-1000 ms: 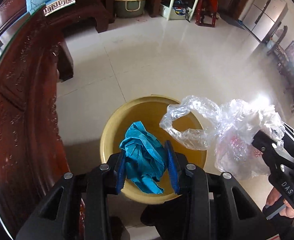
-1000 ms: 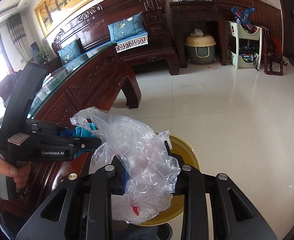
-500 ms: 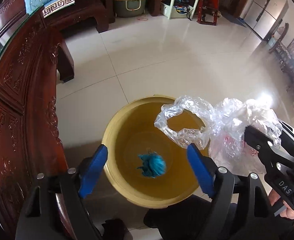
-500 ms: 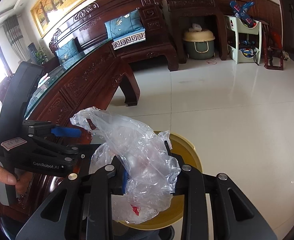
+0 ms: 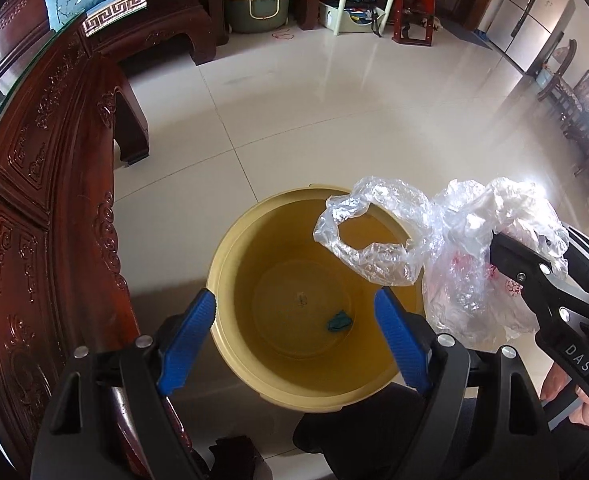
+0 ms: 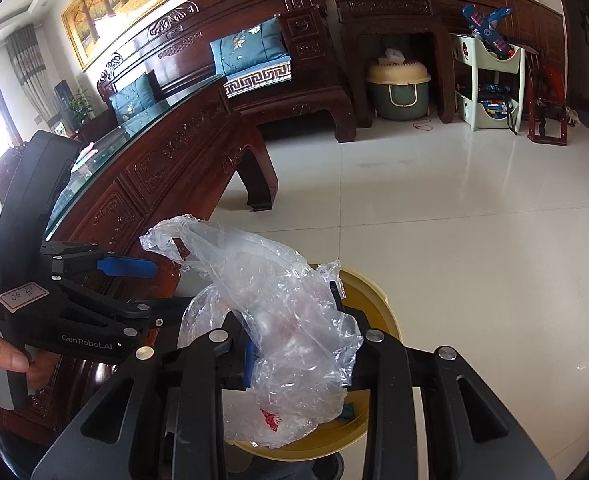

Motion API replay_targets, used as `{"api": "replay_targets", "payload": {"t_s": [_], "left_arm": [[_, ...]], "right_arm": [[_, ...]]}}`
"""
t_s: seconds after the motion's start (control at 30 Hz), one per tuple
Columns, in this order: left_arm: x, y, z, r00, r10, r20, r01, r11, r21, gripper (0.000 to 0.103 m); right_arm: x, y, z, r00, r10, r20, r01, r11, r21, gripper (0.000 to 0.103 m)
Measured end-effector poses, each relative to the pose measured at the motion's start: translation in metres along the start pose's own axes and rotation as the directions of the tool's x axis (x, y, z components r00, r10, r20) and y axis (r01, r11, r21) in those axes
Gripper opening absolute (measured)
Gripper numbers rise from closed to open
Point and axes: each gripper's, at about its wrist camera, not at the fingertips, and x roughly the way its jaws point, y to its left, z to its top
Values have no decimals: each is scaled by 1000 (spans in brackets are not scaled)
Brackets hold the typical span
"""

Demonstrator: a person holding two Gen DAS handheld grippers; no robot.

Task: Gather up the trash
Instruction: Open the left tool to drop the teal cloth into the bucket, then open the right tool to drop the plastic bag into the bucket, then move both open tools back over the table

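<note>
Left wrist view: the clear plastic bag [image 5: 446, 248] hangs crumpled over the right rim of the yellow bin [image 5: 230, 280], pinched by our right tongs [image 6: 294, 344]. A small teal scrap [image 5: 339, 321] lies on the bin's bottom. Our left tongs [image 5: 294, 344] hover above the bin mouth, spread wide and empty. The bin stands on the tiled floor [image 5: 334, 120], just beside the carved wooden counter [image 5: 46, 208]. Step in hand, as we judge it: dropping the bag. Note: much of it hangs outside the rim, so we should centre the right tongs over the mouth before letting go; light film drifts.
</note>
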Motion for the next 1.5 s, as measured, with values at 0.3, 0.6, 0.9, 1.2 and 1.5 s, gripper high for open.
{"api": "replay_targets", "payload": {"t_s": [0.3, 0.6, 0.9, 1.2, 1.5], "left_arm": [[1, 0, -1, 999, 51, -5, -51, 998, 33, 81], [2, 0, -3, 997, 72, -10, -72, 997, 42, 82], [-2, 0, -3, 998, 60, -1, -60, 998, 36, 82], [-31, 5, -9, 996, 31, 82, -31, 1000, -8, 83], [-102, 33, -45, 957, 113, 266, -86, 990, -112, 86]], "right_arm": [[16, 7, 2, 998, -35, -50, 33, 999, -35, 54], [24, 10, 0, 995, -43, -85, 39, 998, -54, 80], [19, 15, -1, 996, -55, -73, 51, 997, -56, 85], [-8, 33, 4, 990, -141, 2, 141, 985, -102, 91], [-62, 92, 10, 964, -186, 190, 222, 955, -195, 95]]}}
